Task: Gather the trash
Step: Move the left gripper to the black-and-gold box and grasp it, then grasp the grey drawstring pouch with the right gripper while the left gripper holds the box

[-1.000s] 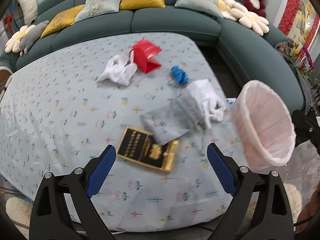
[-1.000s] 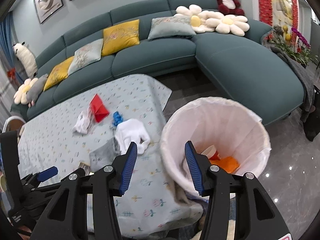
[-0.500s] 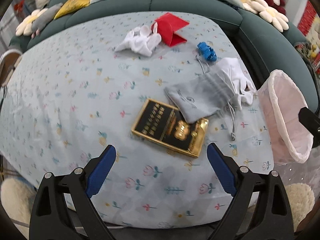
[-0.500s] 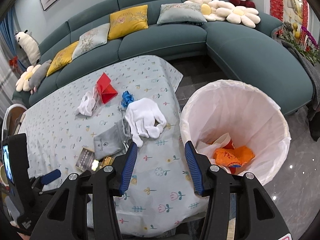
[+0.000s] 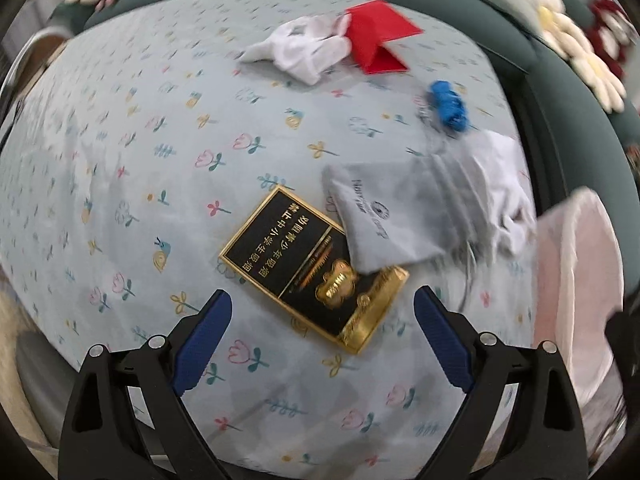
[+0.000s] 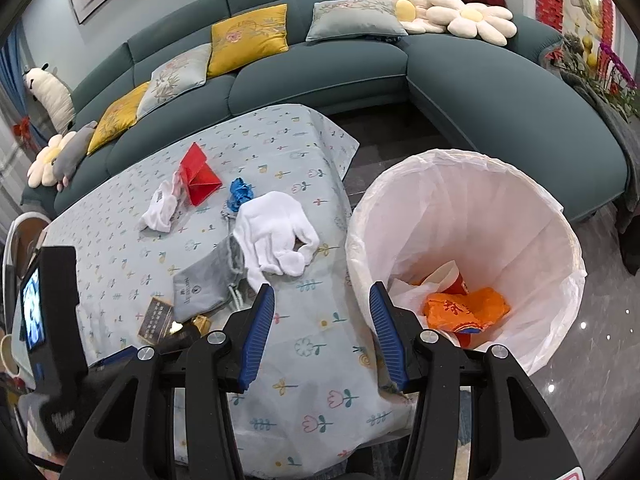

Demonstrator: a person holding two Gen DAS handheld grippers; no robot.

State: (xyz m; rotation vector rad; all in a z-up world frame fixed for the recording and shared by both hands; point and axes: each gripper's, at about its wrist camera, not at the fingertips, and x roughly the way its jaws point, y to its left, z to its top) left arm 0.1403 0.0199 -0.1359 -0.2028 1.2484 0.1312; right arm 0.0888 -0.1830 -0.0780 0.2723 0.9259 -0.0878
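Observation:
A black and gold box [image 5: 296, 256] lies flat on the flowered tablecloth [image 5: 160, 184], just ahead of my open left gripper [image 5: 320, 300], which points steeply down with nothing between its fingers. A grey drawstring pouch [image 5: 392, 208] overlaps the box's far corner, and a white glove [image 5: 504, 184] lies beside it. Farther off are a blue crumpled scrap [image 5: 450, 106], a red folded paper [image 5: 376, 40] and a white cloth [image 5: 304, 50]. My right gripper [image 6: 321, 292] hangs open and empty over the table's corner, beside the white-lined bin [image 6: 480, 168], which holds an orange wrapper [image 6: 464, 308].
A teal sofa [image 6: 480, 80] with yellow and grey cushions wraps around the table's far side and right. The bin stands on the dark glossy floor [image 6: 592, 352] off the table's right end. The left gripper's body [image 6: 52, 280] fills the lower left of the right wrist view.
My left gripper has sunk toward the table and rolled, so the black and gold box now sits larger and nearer its fingers. My right gripper has dropped slightly and looks more steeply into the bin.

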